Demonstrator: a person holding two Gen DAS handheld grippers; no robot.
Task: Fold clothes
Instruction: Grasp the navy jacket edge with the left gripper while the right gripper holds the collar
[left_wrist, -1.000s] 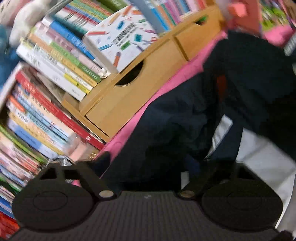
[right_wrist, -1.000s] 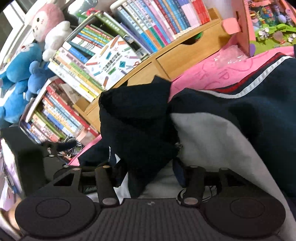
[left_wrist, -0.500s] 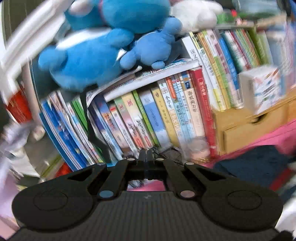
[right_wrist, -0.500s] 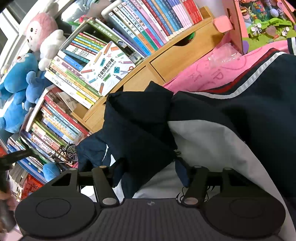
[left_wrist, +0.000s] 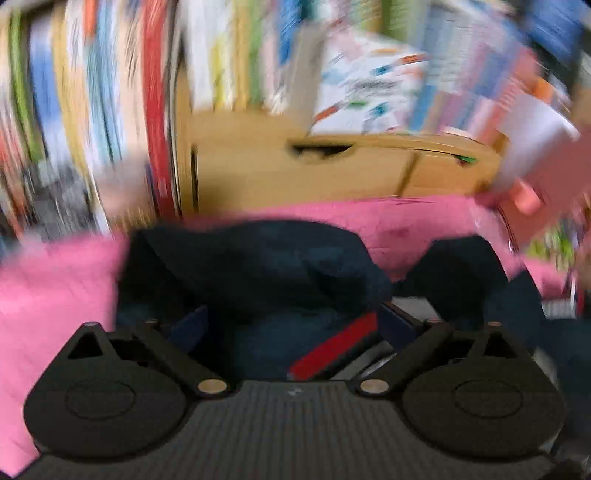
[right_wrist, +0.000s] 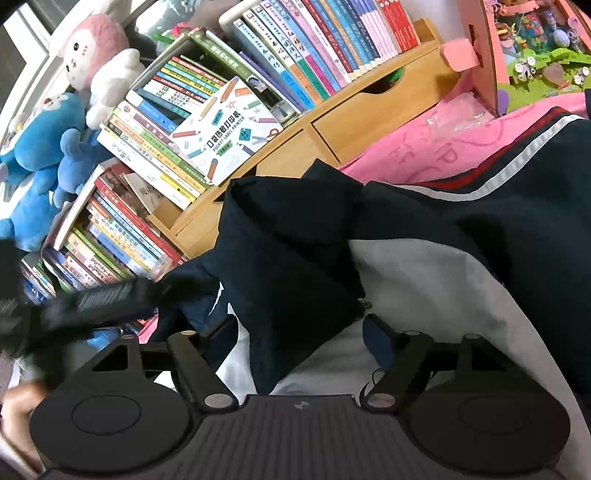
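Navy jacket (right_wrist: 461, 236), soft and limp, lies rumpled on pink cover (left_wrist: 55, 288) by bookshelf (right_wrist: 332, 122); both left gripper (left_wrist: 295, 325) and right gripper (right_wrist: 299, 332) spread over it; hem edge probably grips best.

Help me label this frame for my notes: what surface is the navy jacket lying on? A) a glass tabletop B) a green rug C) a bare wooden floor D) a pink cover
D: the navy jacket lies on a pink cover, which shows at its edge in front of the wooden drawer unit in the right wrist view.
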